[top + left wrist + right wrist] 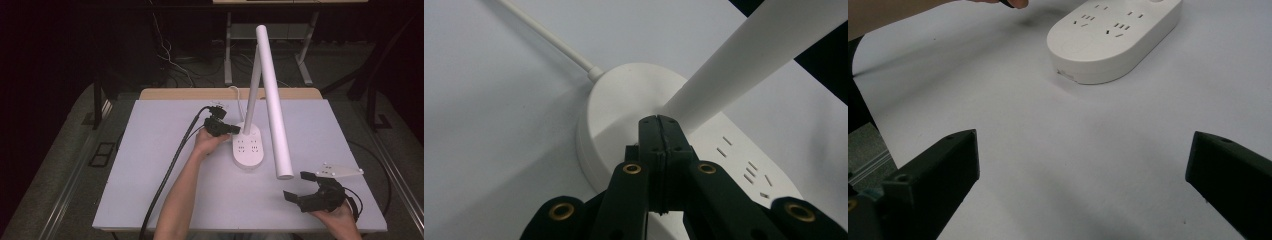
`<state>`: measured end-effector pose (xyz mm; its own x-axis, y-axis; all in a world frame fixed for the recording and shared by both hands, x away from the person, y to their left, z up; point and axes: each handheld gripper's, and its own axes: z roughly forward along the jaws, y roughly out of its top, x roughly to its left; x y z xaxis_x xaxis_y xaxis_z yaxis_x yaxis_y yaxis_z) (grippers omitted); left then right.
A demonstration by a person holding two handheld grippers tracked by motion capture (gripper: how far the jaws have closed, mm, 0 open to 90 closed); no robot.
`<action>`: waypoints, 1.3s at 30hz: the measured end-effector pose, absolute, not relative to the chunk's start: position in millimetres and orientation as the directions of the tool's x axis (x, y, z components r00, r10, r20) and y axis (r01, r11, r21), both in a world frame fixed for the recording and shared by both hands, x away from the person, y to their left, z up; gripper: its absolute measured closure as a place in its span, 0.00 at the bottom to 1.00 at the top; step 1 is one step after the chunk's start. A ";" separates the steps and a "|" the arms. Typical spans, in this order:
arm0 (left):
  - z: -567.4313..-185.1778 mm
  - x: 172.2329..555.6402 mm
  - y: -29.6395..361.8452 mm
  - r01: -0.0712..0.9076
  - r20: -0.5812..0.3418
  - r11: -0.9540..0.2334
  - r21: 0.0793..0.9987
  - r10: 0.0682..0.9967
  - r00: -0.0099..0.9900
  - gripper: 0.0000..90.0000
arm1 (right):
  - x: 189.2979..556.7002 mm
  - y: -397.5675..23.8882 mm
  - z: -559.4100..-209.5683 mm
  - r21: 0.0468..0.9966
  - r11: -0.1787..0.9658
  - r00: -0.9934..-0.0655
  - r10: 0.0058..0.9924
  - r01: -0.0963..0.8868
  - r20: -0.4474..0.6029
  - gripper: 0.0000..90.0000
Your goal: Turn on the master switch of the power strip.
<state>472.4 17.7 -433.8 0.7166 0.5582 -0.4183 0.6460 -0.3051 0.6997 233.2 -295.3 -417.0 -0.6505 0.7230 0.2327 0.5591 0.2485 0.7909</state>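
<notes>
A white desk lamp stands mid-table on an oval base [248, 150] with socket slots on top. Its thin stem [252, 87] rises to a long white tube head [274, 100] that slants down toward the front right. My left gripper [235, 130] is shut, with nothing seen between its jaws. Its tips [659, 122] rest on the base [619, 100] right beside the foot of the stem [749, 55]. My right gripper [298, 185] stands wide open near the front right, below the tube's end. In its own view, the right gripper [1083, 150] faces the base [1113, 35] across bare table.
The lamp's white cord [549, 37] runs off the back of the base. A thick black cable [170, 170] trails from my left gripper to the front edge of the white table [150, 200]. Dark floor, cables and desk legs lie beyond the far edge.
</notes>
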 end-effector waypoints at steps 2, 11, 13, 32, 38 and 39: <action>-433.7 470.9 15.5 0.638 -0.407 -0.310 0.705 0.560 0.721 1.00 | 233.4 -295.4 -417.1 0.791 0.249 -0.650 0.723 0.559 0.232 0.00; -433.4 470.4 15.8 0.642 -0.406 -0.309 0.701 0.567 0.717 1.00 | 233.0 -294.6 -417.2 0.785 0.252 -0.648 0.725 0.566 0.234 0.00; -433.6 470.5 15.7 0.643 -0.408 -0.306 0.702 0.567 0.715 1.00 | 233.2 -294.4 -417.3 0.785 0.253 -0.648 0.725 0.566 0.233 0.00; -437.9 472.8 17.9 0.667 -0.447 -0.283 0.689 0.558 0.699 1.00 | 232.7 -295.1 -417.1 0.784 0.262 -0.651 0.726 0.562 0.224 0.00; -437.6 471.5 16.7 0.669 -0.439 -0.285 0.686 0.571 0.693 1.00 | 232.6 -295.1 -416.7 0.784 0.262 -0.649 0.727 0.563 0.224 0.00; -437.5 471.5 16.5 0.665 -0.432 -0.289 0.689 0.572 0.697 1.00 | 232.4 -295.2 -416.6 0.785 0.260 -0.649 0.727 0.562 0.223 0.00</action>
